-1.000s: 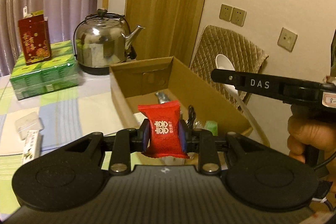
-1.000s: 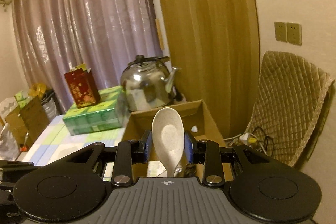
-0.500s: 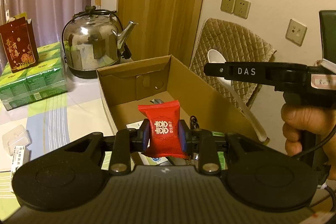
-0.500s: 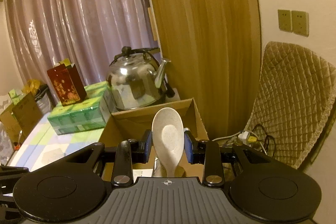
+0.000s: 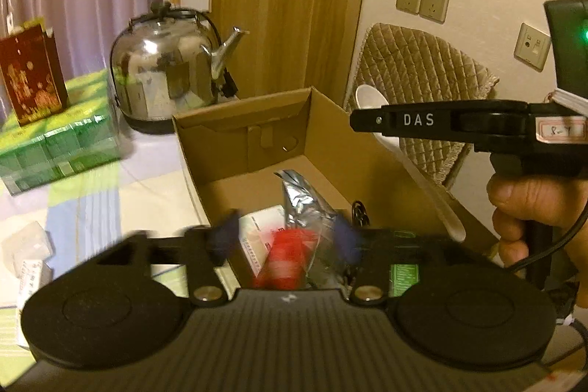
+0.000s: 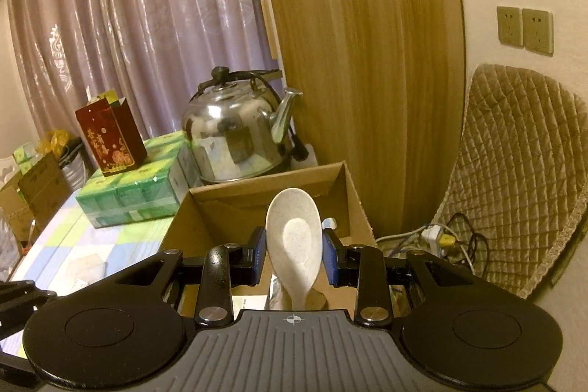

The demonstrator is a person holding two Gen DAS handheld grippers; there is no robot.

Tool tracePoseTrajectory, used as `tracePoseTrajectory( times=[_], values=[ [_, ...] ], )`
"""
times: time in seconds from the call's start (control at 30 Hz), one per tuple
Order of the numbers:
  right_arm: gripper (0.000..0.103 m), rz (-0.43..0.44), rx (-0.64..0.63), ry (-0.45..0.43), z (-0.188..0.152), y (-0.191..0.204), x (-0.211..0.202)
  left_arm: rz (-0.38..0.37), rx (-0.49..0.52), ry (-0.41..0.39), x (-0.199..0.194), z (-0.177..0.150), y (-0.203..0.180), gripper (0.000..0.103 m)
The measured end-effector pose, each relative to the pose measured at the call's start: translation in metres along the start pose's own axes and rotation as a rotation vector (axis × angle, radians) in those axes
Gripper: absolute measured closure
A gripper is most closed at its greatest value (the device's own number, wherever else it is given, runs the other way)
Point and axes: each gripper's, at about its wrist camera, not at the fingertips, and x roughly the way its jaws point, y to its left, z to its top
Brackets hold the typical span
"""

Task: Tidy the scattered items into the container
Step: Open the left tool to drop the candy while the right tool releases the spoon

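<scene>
An open cardboard box (image 5: 330, 120) (image 6: 352, 197) stands on the table with a silver foil pouch (image 5: 305, 197) and paper items inside. My left gripper (image 5: 284, 239) hangs over the box's near end, its jaws opening. The red candy packet (image 5: 286, 258) is blurred and tilted between the spread pads, free of them, dropping into the box. My right gripper (image 6: 294, 252) is shut on a white spoon (image 6: 294, 237), bowl forward, above the box. In the left wrist view that spoon (image 5: 371, 98) and a hand (image 5: 533, 204) sit over the box's right wall.
A steel kettle (image 5: 165, 68) (image 6: 239, 138) stands behind the box. A green wrapped pack (image 5: 55, 142) carries a red carton (image 5: 31, 72). Small white items (image 5: 25, 245) lie on the checked tablecloth at the left. A quilted chair back (image 6: 514, 190) and cables sit at the right.
My left gripper's pads have spread apart and let go of the red packet, which has tipped and sunk toward the box. Both grippers have come closer over the box.
</scene>
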Motion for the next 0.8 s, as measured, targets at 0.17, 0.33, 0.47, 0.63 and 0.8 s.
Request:
tracePoseTrajectory(
  times=[0.17, 0.33, 0.47, 0.63, 0.8],
  values=[
    [0.074, 0.000, -0.001, 0.003, -0.001, 0.000, -0.001, 0.010, 0.018, 0.002, -0.002, -0.001, 0.001, 0.045],
    [0.074, 0.002, -0.007, 0.006, 0.000, 0.001, -0.002, 0.012, 0.019, 0.010, -0.006, -0.004, 0.004, 0.045],
    [0.074, 0.002, -0.011, 0.006, 0.001, 0.003, -0.003, 0.014, 0.022, 0.008, -0.009, -0.004, 0.003, 0.045],
    [0.074, 0.000, -0.017, 0.004, 0.003, 0.006, -0.003, 0.013, 0.020, 0.003, -0.011, -0.003, 0.004, 0.045],
    [0.074, -0.013, -0.015, -0.009, 0.004, 0.006, -0.003, 0.015, 0.016, 0.003, -0.012, -0.003, 0.005, 0.045]
  ],
)
